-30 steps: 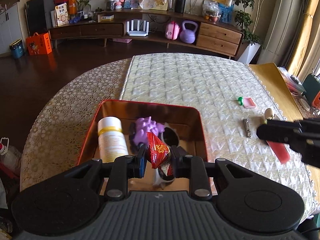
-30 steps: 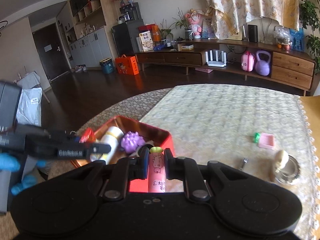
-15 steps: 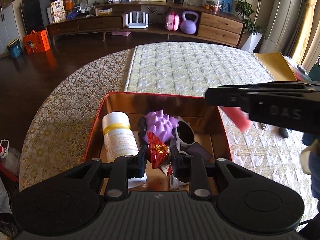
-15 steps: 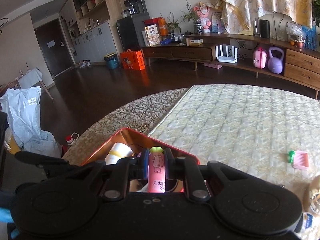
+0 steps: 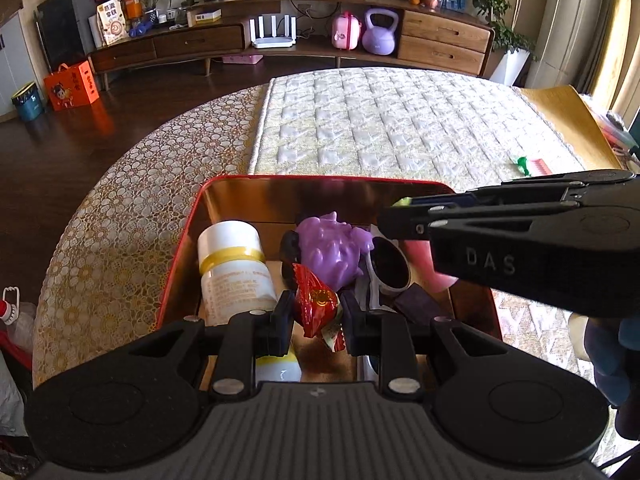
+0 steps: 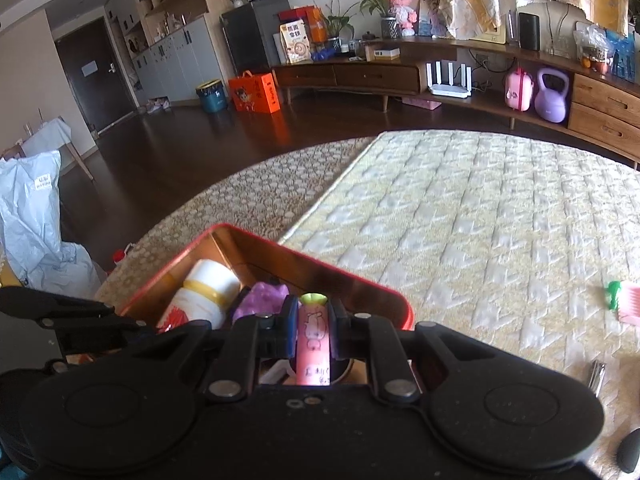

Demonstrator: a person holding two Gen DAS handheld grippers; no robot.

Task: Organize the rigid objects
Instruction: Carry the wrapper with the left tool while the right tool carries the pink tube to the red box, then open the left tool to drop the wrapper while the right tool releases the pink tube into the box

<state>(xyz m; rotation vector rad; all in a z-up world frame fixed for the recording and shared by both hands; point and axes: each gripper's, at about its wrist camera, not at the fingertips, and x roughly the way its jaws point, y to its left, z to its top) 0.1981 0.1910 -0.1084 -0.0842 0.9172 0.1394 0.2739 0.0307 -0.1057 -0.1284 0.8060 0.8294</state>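
Right tool [image 6: 313,330] clamps pink tube [image 6: 314,340], long axis along its fingers, red tin [image 5: 188,240] directly below; left tool [image 5: 316,314] grips red packet [image 5: 314,308], likewise over tin, probably nearer the floor

A purple kettlebell [image 5: 379,31] sits on the long wooden shelf [image 5: 440,36] at 12 o'clock. A pink case [image 5: 346,32] is just beside it. A white router [image 5: 273,33] stands nearby. An orange box [image 5: 72,85] sits on the dark floor at 10 o'clock.
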